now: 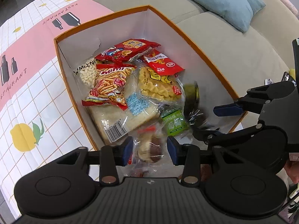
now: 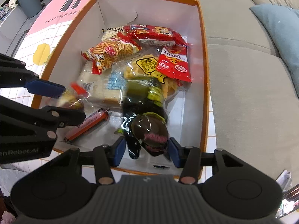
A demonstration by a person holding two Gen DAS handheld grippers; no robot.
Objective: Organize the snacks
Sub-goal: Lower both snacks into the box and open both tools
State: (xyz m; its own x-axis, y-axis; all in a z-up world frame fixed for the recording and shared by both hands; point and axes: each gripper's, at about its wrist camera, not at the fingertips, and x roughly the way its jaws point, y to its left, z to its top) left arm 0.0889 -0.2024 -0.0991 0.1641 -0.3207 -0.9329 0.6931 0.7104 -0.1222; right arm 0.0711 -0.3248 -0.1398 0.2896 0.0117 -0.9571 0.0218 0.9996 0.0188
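Snacks: three red packets [image 2: 155, 32], one sausage [image 2: 87, 124].

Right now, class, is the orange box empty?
No. The box already holds many snack packets, among them a red packet and a sausage stick on its floor.

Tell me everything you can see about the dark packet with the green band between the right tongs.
The dark packet is glossy, crinkly plastic film, mostly black with a yellow-green band and a pink patch near its lower end. It is motion-blurred, so any print is unreadable. It stands roughly upright inside the orange box, its lower end between the blue pads of the right tongs, which stand apart around it; contact is unclear. Its upper end overlaps the yellow cracker bag.
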